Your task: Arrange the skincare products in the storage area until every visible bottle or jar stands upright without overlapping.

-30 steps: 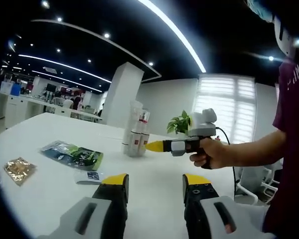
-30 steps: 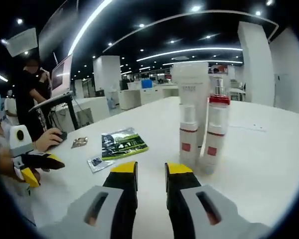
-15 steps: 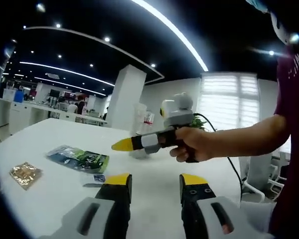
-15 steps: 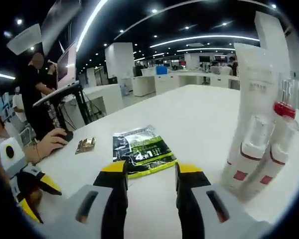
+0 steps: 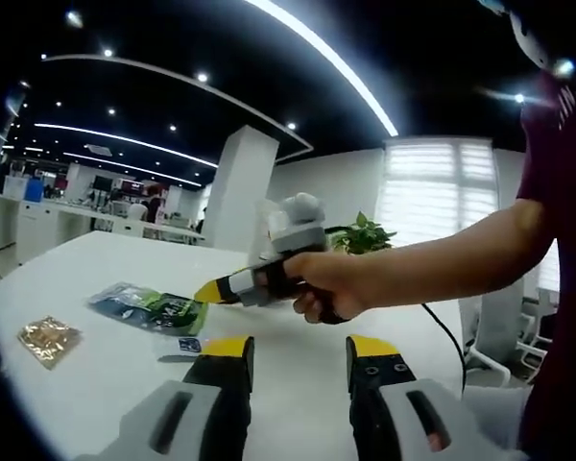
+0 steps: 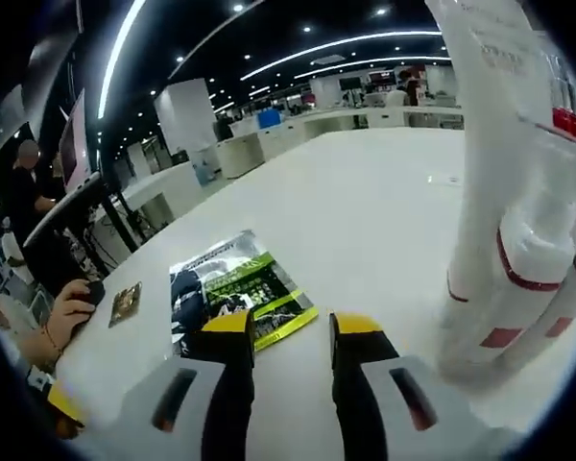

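White table [image 6: 384, 221] in an open-plan office: black ceiling with strip lights, white column [image 5: 238, 187] centre-left, blinds at right of the left gripper view. Skincare bottles [image 6: 518, 259] stand upright at the right edge of the right gripper view, the green sachet pack [image 6: 235, 293] flat at lower centre just above the right gripper [image 6: 290, 331], jaws apart and empty. Left gripper [image 5: 295, 351] jaws also apart, empty, at bottom centre; a small gold packet [image 5: 46, 338] lies at lower left.

No lettering reads clearly. The green packet [image 6: 235, 296] on the table [image 6: 365, 221] carries white print too blurred to make out. The tall white tube [image 6: 504, 125] bears faint grey marks, illegible. The bottles [image 6: 533, 288] show plain red label patches with no readable words.
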`<state>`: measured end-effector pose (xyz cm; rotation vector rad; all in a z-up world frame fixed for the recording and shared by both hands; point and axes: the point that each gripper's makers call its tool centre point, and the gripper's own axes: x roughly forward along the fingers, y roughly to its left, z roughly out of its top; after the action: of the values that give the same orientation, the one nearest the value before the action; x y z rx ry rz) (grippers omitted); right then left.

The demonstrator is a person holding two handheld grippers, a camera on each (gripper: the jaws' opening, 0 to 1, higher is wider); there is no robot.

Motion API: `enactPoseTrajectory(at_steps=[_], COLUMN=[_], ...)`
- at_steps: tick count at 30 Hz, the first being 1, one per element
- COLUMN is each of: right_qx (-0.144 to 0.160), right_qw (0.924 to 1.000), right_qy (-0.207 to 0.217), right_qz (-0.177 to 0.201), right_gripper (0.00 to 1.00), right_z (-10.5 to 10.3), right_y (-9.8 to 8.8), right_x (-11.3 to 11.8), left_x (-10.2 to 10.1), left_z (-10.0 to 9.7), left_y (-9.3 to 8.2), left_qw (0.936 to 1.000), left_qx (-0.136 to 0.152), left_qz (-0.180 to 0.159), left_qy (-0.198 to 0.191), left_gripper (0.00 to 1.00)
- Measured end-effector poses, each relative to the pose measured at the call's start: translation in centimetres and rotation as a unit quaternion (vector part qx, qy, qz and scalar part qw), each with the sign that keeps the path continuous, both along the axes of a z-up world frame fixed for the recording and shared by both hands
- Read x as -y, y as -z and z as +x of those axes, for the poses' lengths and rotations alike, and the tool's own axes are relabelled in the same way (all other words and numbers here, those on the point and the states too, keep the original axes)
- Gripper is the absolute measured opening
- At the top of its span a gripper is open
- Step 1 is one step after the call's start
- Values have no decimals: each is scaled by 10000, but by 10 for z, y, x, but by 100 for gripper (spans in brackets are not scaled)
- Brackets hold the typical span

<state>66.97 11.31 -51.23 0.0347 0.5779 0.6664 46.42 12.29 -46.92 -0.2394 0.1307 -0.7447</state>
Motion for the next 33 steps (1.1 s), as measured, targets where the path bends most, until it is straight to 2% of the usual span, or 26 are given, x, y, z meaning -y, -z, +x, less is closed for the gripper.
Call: enactPoseTrajectory(at_steps=[5, 10, 17, 24, 27, 29, 31, 33], right_qx=[29, -99, -162, -76, -241, -225, -381, -342], right_qw=[10000, 9996, 9990, 9995, 9983, 9978, 9948, 9957], right_qy=[5, 128, 354, 264, 223, 224, 127, 122], right_qz=[-16, 212, 205, 154, 473, 577, 934, 855], right_gripper=[28, 20, 0, 0, 0, 0, 0, 0], right_z=[2, 4, 6, 7, 2, 1, -5, -6], right_y=[1, 3, 9, 7, 5, 2, -4, -5], right_x=[-3, -3, 5, 1, -4, -4, -11, -9], left_x=[1, 0, 1, 0, -1, -3, -7, -10], left_z=[-1, -1, -1, 0, 1, 2, 5, 6], left_y=[0, 0, 1, 1, 0, 0, -2, -3], left_qw=[10000, 10000, 10000, 10000, 9999, 9998, 9993, 9989], left_qx=[1, -13, -33, -41, -73, -130, -183, -208], left_qz=[-8, -26, -17, -31, -82, -160, -307, -389], left_qy=[26, 29, 39, 20, -5, -30, -102, -140], left_gripper=[40, 40, 40, 40, 40, 40, 41, 41])
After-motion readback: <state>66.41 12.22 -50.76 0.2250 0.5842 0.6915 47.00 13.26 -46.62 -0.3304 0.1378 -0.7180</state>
